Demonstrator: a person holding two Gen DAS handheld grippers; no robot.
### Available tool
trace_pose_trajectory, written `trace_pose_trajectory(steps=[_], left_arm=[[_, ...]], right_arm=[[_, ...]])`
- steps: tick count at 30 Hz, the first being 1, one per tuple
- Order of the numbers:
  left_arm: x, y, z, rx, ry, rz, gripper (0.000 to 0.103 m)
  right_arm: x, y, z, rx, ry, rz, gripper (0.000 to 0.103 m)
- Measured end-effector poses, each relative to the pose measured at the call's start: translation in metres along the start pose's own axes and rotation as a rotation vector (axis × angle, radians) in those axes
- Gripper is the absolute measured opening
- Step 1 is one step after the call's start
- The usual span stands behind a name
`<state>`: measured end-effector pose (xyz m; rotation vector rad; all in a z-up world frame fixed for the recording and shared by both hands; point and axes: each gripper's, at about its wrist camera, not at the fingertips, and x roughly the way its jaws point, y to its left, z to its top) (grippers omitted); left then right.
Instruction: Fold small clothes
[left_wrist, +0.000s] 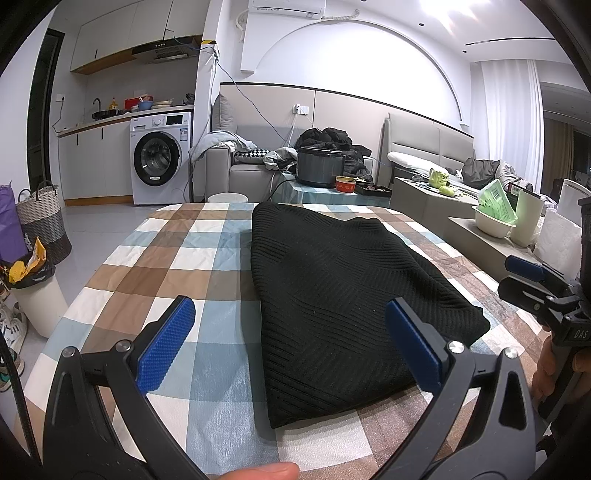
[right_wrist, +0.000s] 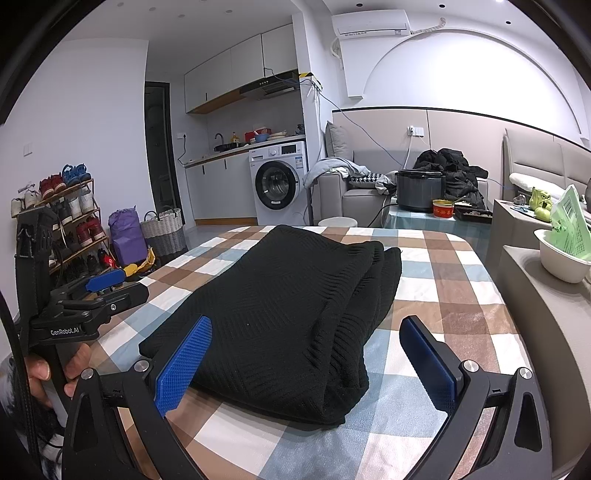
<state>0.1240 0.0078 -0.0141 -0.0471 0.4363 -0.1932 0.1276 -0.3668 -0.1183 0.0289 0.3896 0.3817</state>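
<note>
Hovering with blue pads spread wide, the left gripper (left_wrist: 290, 343) holds nothing; its fingers sit just above the near end of the black sweater (left_wrist: 332, 295), one pad over bare checked tablecloth (left_wrist: 155, 258), the other over the sweater's right side. The right gripper (right_wrist: 306, 363) is the same, pads wide apart and empty, straddling the near end of the sweater from the right side; in the left view its fingers look nearly closed, but its own camera shows them apart. A hand wraps each handle. The sweater lies already folded into a thick stack of several layers, running lengthwise down the middle of the table, narrow end toward the far edge, layered edges showing along its right side. Likely handling: soft ribbed knit, limp, light to medium weight, not slippery against the pads since the texture should grip well, not fragile. It will sag and the layers will slide apart if lifted by the top ply only. Best hold looks like pinching through all layers at the two near corners, one gripper each, or sliding a finger under the stack at the near edge. Fold looks mostly done; one more fold of the near end toward the far edge, or a tidy, seems left. Risk: catching only the upper layers and undoing the stack.
</note>
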Motion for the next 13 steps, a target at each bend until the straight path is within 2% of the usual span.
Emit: trace_pose_trajectory(steps=[13], left_arm=[[-0.0026, 0.002, 0.004, -0.002, -0.01, 0.015, 0.102]], right_arm=[[-0.0002, 0.0004, -0.0001, 0.0, 0.001, 0.0, 0.103]])
